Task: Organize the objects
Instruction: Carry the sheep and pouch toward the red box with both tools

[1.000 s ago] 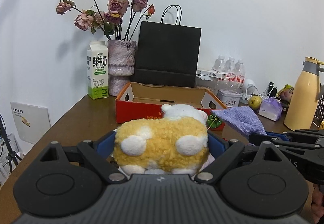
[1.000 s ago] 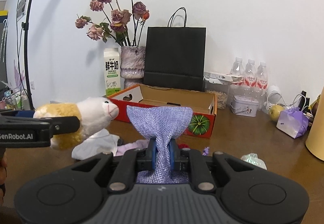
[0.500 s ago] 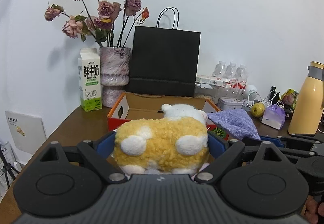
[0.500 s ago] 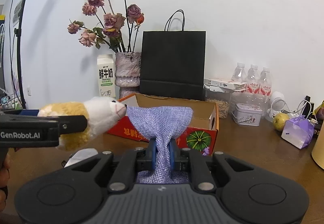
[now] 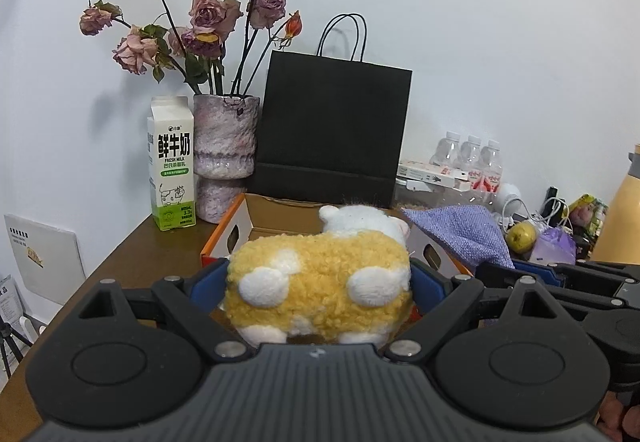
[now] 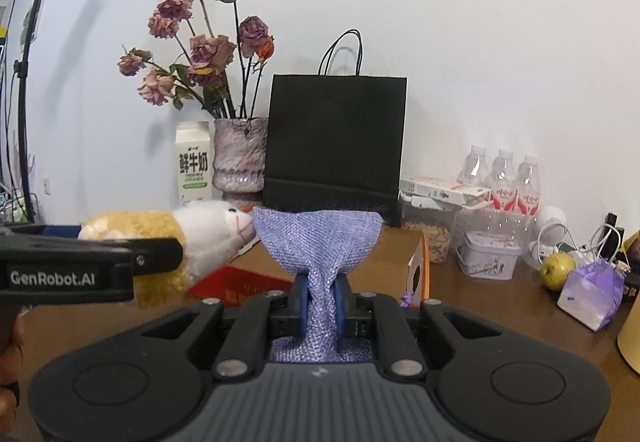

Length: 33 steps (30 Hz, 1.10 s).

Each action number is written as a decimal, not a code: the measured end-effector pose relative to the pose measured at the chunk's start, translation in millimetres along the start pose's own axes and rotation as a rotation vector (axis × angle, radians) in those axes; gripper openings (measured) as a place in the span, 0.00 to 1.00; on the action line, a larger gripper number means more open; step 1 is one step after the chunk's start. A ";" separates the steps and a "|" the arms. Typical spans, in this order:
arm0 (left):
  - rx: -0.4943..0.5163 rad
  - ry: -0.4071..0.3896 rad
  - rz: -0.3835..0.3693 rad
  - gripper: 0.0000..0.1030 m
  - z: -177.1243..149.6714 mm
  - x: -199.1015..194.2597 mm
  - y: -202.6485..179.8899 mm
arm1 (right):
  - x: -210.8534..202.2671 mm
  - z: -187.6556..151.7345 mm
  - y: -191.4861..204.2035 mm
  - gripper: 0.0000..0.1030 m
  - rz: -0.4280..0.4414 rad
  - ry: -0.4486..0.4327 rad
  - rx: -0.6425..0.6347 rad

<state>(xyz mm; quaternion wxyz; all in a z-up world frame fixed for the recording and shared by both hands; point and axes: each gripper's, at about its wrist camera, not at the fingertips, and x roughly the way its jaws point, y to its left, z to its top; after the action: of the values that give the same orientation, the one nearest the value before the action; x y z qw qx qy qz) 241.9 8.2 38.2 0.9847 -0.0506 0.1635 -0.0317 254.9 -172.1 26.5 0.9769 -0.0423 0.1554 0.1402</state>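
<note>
My left gripper (image 5: 320, 282) is shut on a yellow and white plush sheep (image 5: 320, 282), held in the air in front of the open red cardboard box (image 5: 256, 230). The sheep also shows in the right wrist view (image 6: 168, 238), its nose touching the cloth. My right gripper (image 6: 322, 302) is shut on a purple woven cloth (image 6: 318, 242), which fans out above the fingers. The cloth shows at the right in the left wrist view (image 5: 460, 234). Both are raised near the box (image 6: 418, 270).
Behind the box stand a black paper bag (image 5: 332, 134), a vase of dried roses (image 5: 224, 146) and a milk carton (image 5: 172, 170). At the right are water bottles (image 6: 500, 178), a tin (image 6: 490, 256), a pear (image 6: 558, 270), a purple packet (image 6: 592, 290) and cables.
Both grippers have moved up and forward toward the box with their loads. The sheep's nose has come up against the cloth.
</note>
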 end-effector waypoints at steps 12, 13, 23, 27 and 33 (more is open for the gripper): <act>-0.031 -0.018 0.046 0.91 17.0 36.7 3.6 | 46.8 19.3 0.1 0.12 0.017 0.002 0.014; -0.032 -0.019 0.050 0.91 18.1 40.0 3.9 | 50.5 19.9 0.6 0.12 0.019 0.004 0.014; -0.029 -0.034 0.071 0.91 30.5 69.8 3.1 | 81.0 28.5 -2.9 0.12 0.010 0.002 0.011; -0.040 -0.046 0.078 0.91 38.0 82.1 2.4 | 91.0 33.6 -7.3 0.12 0.004 -0.001 0.017; -0.046 -0.039 0.085 0.91 45.0 103.7 2.2 | 110.7 37.4 -14.2 0.12 -0.004 0.018 0.028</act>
<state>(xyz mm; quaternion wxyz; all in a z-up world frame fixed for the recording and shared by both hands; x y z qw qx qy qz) 354.6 6.2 47.3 0.9868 -0.0669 0.1468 0.0149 370.9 -152.1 27.6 0.9763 -0.0300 0.1661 0.1357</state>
